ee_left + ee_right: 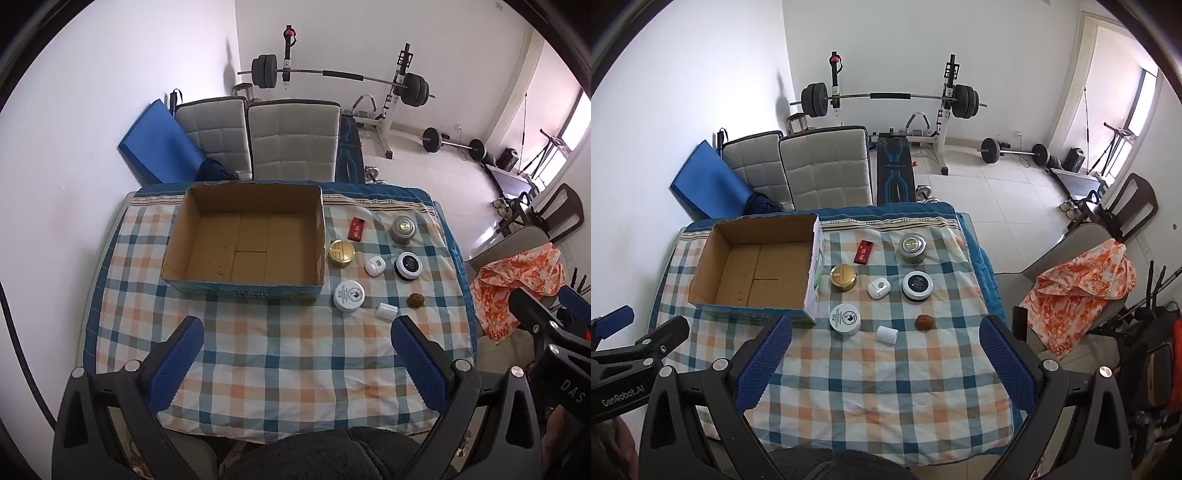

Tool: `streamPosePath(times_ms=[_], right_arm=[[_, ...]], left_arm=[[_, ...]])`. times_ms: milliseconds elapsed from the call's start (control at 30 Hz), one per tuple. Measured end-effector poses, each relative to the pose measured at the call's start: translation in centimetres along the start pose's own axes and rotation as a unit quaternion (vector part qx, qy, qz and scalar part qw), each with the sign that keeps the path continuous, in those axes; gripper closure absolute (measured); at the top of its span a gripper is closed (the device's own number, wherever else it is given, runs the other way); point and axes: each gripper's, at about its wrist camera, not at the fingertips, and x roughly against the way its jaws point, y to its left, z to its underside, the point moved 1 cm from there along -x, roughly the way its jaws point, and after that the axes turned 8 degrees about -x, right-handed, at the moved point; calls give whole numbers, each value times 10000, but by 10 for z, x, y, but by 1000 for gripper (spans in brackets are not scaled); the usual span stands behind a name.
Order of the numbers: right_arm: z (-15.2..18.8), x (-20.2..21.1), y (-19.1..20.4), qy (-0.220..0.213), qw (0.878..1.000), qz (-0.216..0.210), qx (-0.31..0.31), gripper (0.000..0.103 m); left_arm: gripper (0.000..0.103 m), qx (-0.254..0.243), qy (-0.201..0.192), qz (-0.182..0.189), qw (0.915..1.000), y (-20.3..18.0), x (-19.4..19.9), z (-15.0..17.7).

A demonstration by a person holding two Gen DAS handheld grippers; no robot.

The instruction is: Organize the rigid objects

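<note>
Nothing is packed yet: the cardboard box [243, 240] sits empty toward the tabletop's far left corner, seven small items [882, 288] lie along its right edge, and both grippers' fingers [181, 362] [1008, 365] hover released, holding nothing.

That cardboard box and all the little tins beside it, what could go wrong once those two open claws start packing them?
1. The small white cylinder lies on its side, and the brown walnut-like ball is round; either might roll off when nudged.
2. The gold tin sits close to the cardboard box wall, so a finger may bump the box.
3. The checked cloth is soft and could bunch under the right gripper, shifting neighbours.
</note>
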Motion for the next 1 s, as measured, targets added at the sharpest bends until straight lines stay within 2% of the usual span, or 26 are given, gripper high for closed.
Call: streamPosePath(times_ms=[67, 367, 667, 1000], right_arm=[[0, 0, 0, -118, 9999, 72, 43, 0], [2, 5, -4, -41, 9999, 108, -42, 0], [1, 6, -6, -6, 9999, 100, -4, 0], [1, 12, -6, -49, 9999, 96, -11, 0]], left_arm=[[0, 12, -19, -40, 10000, 1, 0, -1], [0, -2, -12, 100, 9999, 4, -1, 6], [0, 22, 115, 40, 9999, 2, 4, 3], [0, 8, 15, -31, 10000, -6, 16, 7]])
